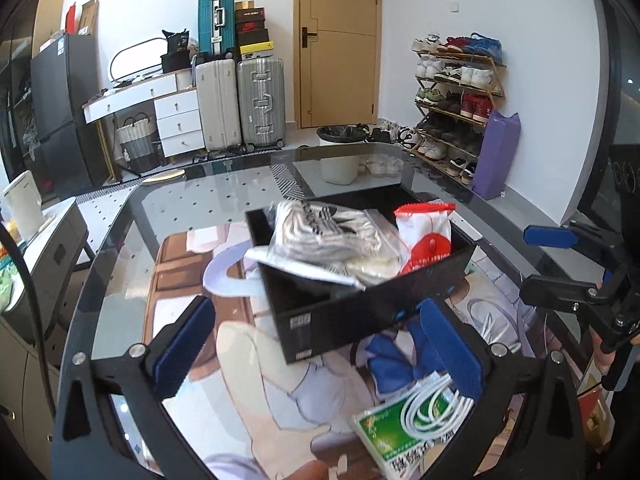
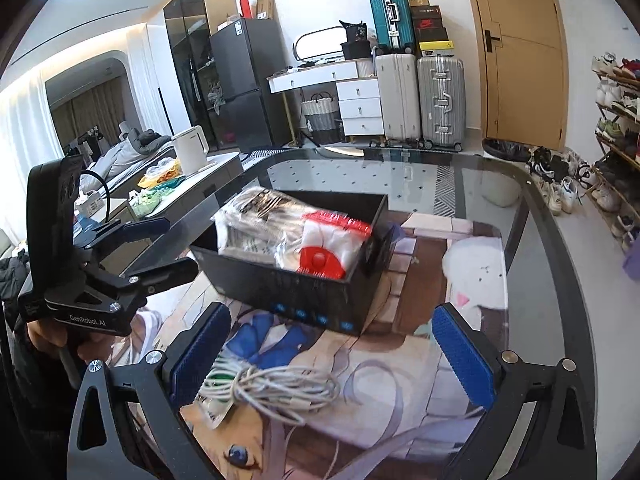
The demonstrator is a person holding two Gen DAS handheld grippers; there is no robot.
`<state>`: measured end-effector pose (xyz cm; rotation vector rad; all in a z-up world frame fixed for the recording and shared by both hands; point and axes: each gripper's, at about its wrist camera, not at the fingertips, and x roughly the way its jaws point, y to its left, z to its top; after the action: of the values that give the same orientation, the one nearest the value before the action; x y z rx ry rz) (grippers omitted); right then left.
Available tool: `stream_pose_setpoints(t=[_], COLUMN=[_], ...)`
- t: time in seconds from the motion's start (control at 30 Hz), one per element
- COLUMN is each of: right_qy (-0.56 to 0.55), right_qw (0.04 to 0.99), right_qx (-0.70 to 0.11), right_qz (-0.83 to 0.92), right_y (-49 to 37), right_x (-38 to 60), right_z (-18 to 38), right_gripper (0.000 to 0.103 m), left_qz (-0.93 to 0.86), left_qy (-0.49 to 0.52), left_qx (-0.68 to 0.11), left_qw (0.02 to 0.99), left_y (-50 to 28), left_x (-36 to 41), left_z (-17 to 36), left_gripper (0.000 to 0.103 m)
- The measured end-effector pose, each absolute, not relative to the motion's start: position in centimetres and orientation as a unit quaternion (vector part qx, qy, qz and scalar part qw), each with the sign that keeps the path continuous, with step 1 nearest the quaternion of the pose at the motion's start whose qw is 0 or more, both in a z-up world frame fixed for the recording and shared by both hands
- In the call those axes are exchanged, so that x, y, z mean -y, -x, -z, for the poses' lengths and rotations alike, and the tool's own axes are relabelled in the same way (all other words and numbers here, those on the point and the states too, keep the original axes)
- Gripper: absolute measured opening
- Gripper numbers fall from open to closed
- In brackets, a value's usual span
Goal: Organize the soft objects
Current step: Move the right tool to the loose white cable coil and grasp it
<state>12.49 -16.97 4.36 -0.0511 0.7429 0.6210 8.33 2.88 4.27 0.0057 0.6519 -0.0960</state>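
Looks mostly done: the clear plastic bag of grey-and-white socks (image 1: 320, 232) and the white pouch with a red lid (image 1: 426, 236) already sit in the black rectangular box (image 1: 360, 308) mid-surface. Still out, at 6 o'clock from the box: a green-and-white packet (image 1: 404, 440) under a coiled white cable (image 2: 272, 388). Left hand-held gripper (image 1: 320, 352) and right hand-held gripper (image 2: 332, 356) both spread wide, empty.

Glossy glass table (image 1: 120, 248); matt black box (image 1: 340, 312); crinkly plastic bag (image 1: 320, 236).
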Motion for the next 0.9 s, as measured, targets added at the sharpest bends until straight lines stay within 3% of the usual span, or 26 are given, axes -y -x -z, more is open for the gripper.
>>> stream_pose_setpoints(t=[0.9], right_qy=[0.025], right_qw=[0.827], right_qx=[-0.451], right_qz=[-0.333], right_y=[-11.4], right_x=[13.2], right_z=[2.2], right_gripper=[0.102], left_qz=[0.042], left_qy=[0.017], left_qx=[-0.336], left_qw=[0.941], left_y=[-6.8], left_x=[-4.5], left_z=[-2.4], left_gripper=[0.103])
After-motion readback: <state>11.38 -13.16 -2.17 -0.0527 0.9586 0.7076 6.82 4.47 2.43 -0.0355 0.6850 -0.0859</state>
